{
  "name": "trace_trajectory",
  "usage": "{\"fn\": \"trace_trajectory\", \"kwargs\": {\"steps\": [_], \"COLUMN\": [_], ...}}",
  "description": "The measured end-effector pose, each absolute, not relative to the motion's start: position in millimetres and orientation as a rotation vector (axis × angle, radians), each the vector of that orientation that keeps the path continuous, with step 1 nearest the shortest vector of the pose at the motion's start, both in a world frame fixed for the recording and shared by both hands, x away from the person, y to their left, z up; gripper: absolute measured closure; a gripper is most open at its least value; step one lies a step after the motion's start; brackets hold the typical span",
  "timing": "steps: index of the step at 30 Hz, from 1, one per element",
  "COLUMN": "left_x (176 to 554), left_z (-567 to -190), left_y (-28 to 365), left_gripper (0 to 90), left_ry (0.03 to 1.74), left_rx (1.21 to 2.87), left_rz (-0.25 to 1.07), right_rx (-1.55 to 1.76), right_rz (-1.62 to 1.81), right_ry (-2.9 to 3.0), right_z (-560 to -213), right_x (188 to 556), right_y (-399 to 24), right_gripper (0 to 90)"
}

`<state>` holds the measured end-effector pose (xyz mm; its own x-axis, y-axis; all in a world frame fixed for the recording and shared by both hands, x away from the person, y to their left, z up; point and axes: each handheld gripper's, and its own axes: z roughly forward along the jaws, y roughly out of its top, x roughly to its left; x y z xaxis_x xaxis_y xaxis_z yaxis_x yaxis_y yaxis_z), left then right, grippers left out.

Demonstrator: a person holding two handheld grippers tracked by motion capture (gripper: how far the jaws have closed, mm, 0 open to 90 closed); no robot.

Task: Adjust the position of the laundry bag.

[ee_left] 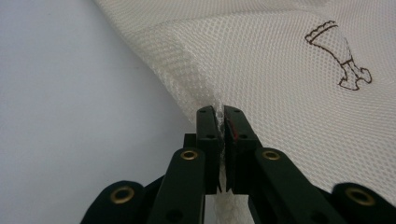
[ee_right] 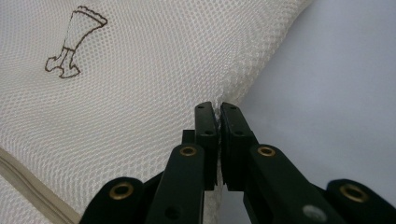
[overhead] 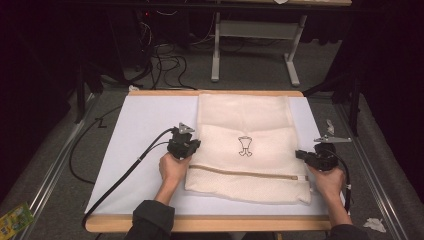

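A cream mesh laundry bag (overhead: 245,150) lies flat on the white sheet (overhead: 145,150) that covers my table, folded so that its upper layer overlaps the lower part, with a tan zipper (overhead: 245,173) running across the bag near its front edge and a small brown outline emblem (overhead: 244,146) printed at the bag's centre. My left gripper (overhead: 186,146) sits at the bag's left edge, level with the emblem, and its jaws are pinched tight on the mesh seam there; in the left gripper view the netting (ee_left: 261,60) bunches between the two black pads and puckers upward from the pinch. My right gripper (overhead: 306,156) mirrors it at the bag's right edge, jaws likewise clamped on a sliver of mesh border, which the right gripper view shows wedged between the closed pads (ee_right: 208,121). Both hands rest just off the bag's front corners. Beyond the bag's far edge, a wooden table rim (overhead: 165,93) shows, then grey floor with loose black cables (overhead: 167,62) and the legs of a metal stand (overhead: 255,45).
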<state>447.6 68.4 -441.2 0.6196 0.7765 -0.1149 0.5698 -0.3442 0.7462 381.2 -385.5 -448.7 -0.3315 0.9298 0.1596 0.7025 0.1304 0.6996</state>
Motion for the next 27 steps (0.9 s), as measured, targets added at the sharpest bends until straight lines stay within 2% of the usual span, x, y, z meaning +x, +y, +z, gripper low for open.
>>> {"fn": "trace_trajectory", "kwargs": {"steps": [27], "left_x": [444], "left_z": [-438], "left_y": [111], "left_gripper": [85.4], "left_ry": [1.117], "left_rx": [2.008], "left_rz": [0.387], "right_rx": [1.523], "right_rz": [1.091], "right_ry": [2.15], "right_z": [-445], "right_x": [391], "right_y": [-352], "right_gripper": [87.8]}}
